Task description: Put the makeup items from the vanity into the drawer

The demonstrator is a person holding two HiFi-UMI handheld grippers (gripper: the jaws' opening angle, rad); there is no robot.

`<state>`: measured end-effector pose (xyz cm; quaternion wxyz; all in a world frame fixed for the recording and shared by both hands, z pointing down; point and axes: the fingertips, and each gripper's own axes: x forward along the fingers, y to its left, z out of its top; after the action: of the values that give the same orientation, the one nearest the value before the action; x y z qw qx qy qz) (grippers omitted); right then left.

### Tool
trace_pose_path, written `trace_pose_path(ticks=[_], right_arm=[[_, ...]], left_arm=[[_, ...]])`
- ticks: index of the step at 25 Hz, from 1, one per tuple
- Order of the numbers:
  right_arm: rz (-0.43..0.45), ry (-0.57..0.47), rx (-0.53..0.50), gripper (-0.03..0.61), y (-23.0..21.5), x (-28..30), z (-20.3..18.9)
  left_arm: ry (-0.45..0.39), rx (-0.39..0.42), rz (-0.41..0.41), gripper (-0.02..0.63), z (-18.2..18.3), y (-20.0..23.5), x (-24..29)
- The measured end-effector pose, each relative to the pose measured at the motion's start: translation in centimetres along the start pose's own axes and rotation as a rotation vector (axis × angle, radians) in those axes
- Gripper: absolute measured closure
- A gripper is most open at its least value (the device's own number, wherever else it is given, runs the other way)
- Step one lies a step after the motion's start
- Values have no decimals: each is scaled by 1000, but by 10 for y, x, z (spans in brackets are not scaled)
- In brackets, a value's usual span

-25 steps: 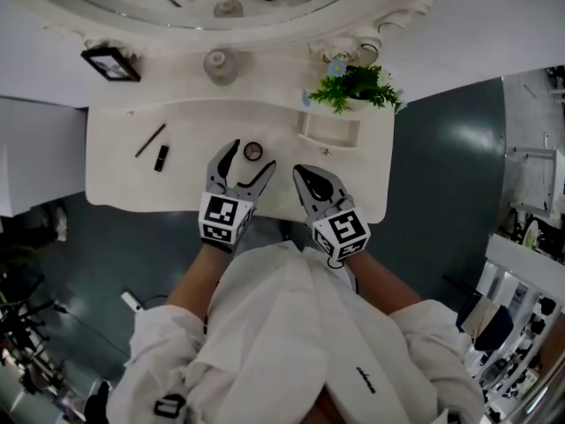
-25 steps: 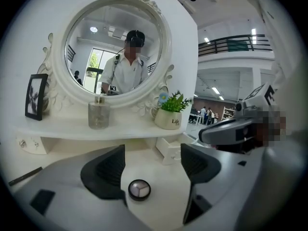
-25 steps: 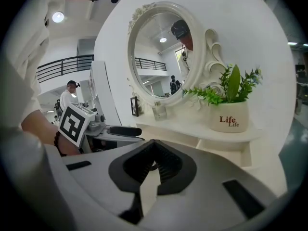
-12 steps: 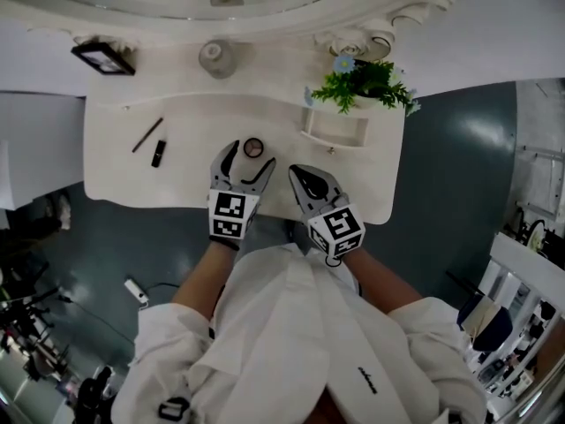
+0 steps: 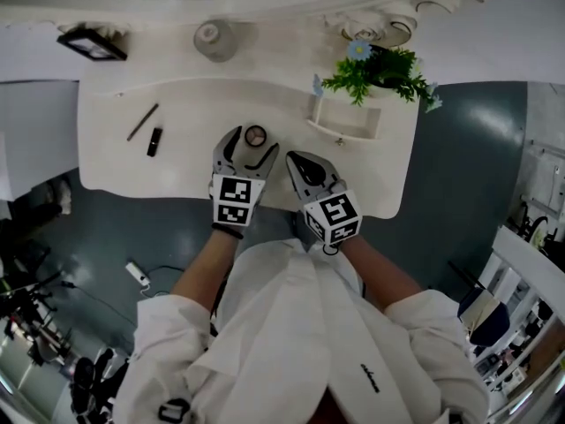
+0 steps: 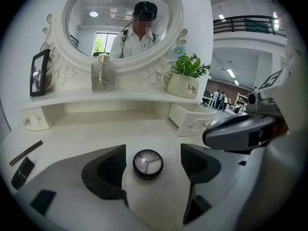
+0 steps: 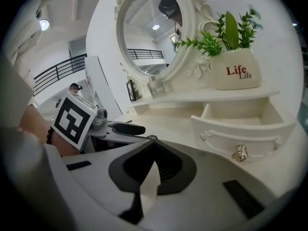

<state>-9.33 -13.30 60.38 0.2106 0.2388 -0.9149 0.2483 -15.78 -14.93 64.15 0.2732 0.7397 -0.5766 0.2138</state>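
A small round black compact (image 6: 147,163) with a pale lid lies on the white vanity top (image 5: 190,162), between the two jaws of my open left gripper (image 6: 149,171); neither jaw touches it. From the head view the compact (image 5: 255,135) sits just at the fingertips of the left gripper (image 5: 252,148). My right gripper (image 5: 298,164) hovers beside it near the front edge, shut and empty (image 7: 150,153). The small drawer (image 5: 343,119) stands pulled out and looks empty (image 7: 240,121). A thin dark pencil (image 5: 142,122) and a black lipstick (image 5: 154,141) lie further left.
A glass jar (image 5: 214,38), a picture frame (image 5: 91,44) and a potted plant (image 5: 381,69) stand on the raised shelf under the oval mirror (image 6: 122,18). A second small drawer (image 6: 34,120) is closed at the left. Grey floor surrounds the vanity.
The head view has drifted, so the vanity sits higher and further right. Both grippers hold about the same place on the vanity, the left one still around the compact.
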Motion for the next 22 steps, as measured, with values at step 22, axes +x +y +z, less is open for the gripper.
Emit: trace_pose_path(ticks=[22], right_arm=[[-28,21,49,563,-18,13,-12]], left_arm=[[124,73,17,255,-22,6,26]])
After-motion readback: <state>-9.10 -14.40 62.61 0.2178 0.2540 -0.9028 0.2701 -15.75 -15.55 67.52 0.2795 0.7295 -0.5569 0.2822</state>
